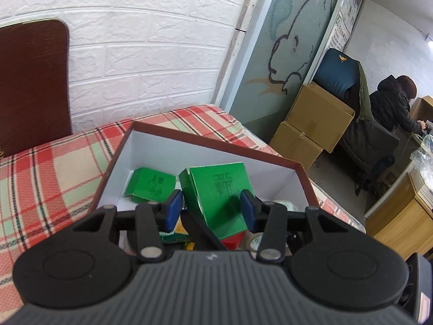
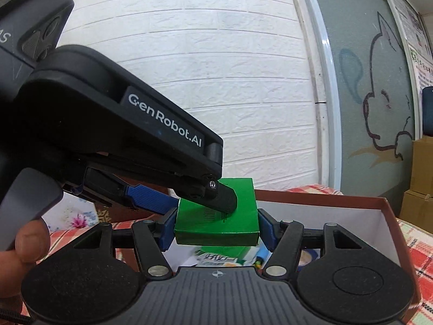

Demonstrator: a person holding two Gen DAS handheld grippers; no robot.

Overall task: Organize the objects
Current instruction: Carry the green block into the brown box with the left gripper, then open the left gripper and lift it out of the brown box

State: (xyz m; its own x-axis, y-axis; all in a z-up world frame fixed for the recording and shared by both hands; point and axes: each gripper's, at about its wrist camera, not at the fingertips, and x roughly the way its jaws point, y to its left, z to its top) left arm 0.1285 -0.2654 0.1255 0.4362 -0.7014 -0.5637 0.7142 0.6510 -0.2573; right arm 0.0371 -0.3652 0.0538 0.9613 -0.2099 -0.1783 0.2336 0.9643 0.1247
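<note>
a green carton (image 2: 216,220) is clamped between the right gripper (image 2: 215,226) pads above the red-rimmed box (image 2: 389,211). the left gripper (image 1: 213,210) jaws are seen partly open, with the carton between them; contact cannot be told.

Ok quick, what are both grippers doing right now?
Left gripper: open around the green box, not squeezing it.
Right gripper: closed on the green box.

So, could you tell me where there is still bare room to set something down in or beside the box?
Bare white floor shows along the box's far wall, behind the flat green packet, and in its far right corner. The plaid tablecloth left of the box is free too. The near end, below the held green carton, is crowded.
</note>
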